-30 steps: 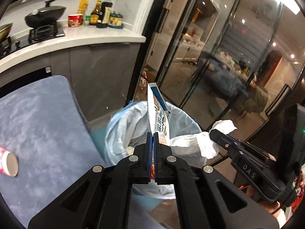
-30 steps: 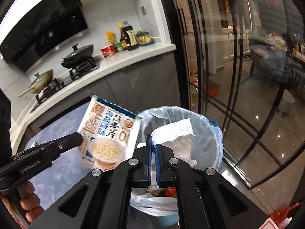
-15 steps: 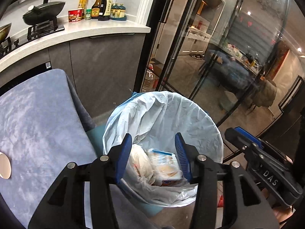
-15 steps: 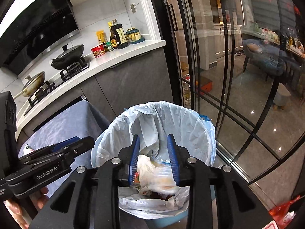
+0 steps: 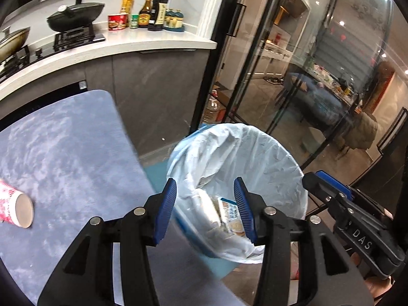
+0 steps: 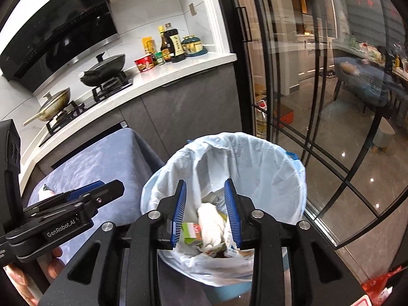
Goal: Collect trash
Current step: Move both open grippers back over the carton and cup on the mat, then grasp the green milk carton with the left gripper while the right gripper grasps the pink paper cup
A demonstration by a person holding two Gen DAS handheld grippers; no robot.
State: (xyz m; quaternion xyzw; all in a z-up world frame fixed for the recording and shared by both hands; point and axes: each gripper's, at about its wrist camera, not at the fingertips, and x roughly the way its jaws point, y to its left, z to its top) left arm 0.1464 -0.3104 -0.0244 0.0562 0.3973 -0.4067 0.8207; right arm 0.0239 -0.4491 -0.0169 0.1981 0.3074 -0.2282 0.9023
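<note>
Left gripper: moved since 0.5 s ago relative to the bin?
Yes. In the left wrist view the trash bin has slid right and the paper cup on the blue table shows more, so the open left gripper swung left toward the table.

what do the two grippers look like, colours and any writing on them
Both are matte black plastic with silver round bolts at the joints and ribbed blue pads lining the jaws. The left gripper has white "GenRobot.AI" lettering on its side; the right gripper carries white "DAS" lettering. No cables show.
</note>
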